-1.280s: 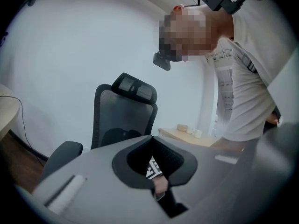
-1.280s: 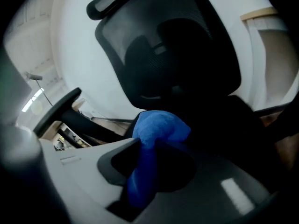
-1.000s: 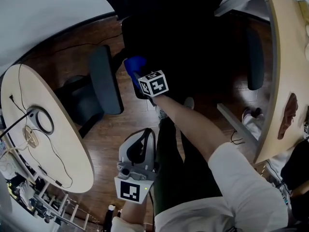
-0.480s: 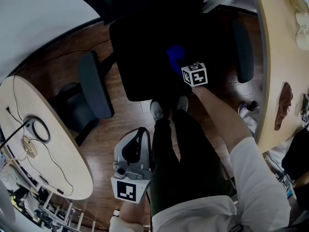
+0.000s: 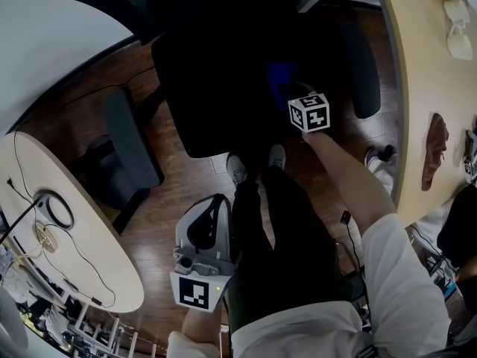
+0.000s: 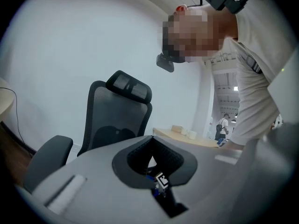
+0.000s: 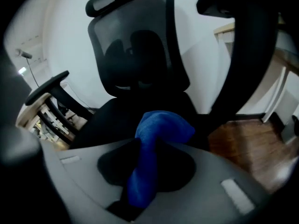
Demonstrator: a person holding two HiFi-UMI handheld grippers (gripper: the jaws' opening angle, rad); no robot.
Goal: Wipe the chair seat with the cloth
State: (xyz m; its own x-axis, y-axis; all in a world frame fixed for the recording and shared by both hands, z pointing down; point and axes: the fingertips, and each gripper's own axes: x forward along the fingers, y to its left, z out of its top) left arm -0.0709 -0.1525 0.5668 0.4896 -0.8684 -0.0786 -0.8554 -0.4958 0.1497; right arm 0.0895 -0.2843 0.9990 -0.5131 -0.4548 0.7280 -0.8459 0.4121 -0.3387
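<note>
A black office chair's seat fills the top middle of the head view. My right gripper reaches out over the seat's right part and is shut on a blue cloth that lies against the seat. In the right gripper view the blue cloth bunches between the jaws, with the seat and the mesh backrest beyond. My left gripper hangs low by my left leg, away from the chair, its jaws shut on nothing. In the left gripper view the left gripper points up at the person.
A second dark chair stands left of the seat. A round wooden table with cables is at the lower left. A long wooden table runs down the right side. The chair's right armrest lies beside the cloth. My shoes stand at the seat's front edge.
My right gripper has carried the blue cloth across the seat from its front left corner to its right side. The left gripper has stayed by my leg.
</note>
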